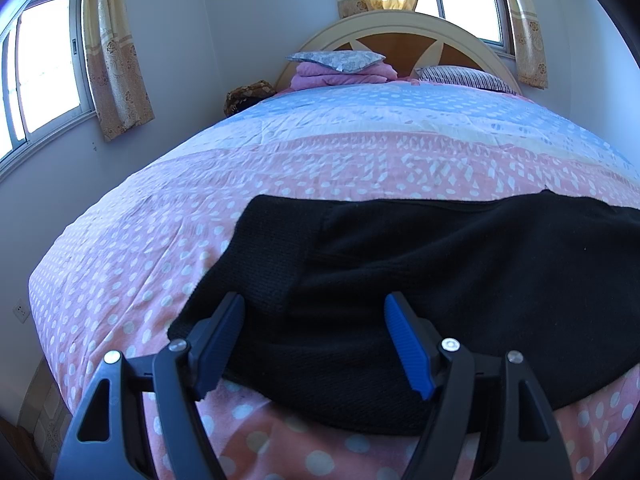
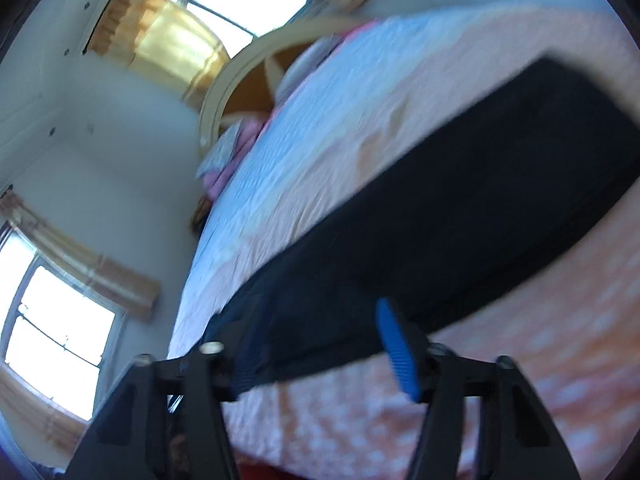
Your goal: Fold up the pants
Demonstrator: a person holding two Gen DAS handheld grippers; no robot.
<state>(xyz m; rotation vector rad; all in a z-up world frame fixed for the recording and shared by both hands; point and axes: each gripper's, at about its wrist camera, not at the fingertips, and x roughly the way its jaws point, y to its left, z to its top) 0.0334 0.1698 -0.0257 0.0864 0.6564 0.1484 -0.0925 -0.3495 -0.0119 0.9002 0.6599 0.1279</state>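
The black pants (image 1: 400, 280) lie flat across the near edge of the bed (image 1: 320, 152). The left gripper (image 1: 314, 336) hovers over them, fingers apart and empty. The right gripper (image 2: 316, 344) is also parted, nothing clamped. Each should likely pinch both layers squarely before lifting.

A pink dotted bedspread (image 1: 120, 248) covers the bed; folded pink bedding (image 1: 340, 76), a striped pillow (image 1: 464, 78), perhaps a bag (image 1: 248, 94).

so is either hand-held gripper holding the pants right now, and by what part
Neither. The left hand-held gripper stands open over the black pants, clamping nothing. The right hand-held gripper is open too; the blurred view shows no grip.
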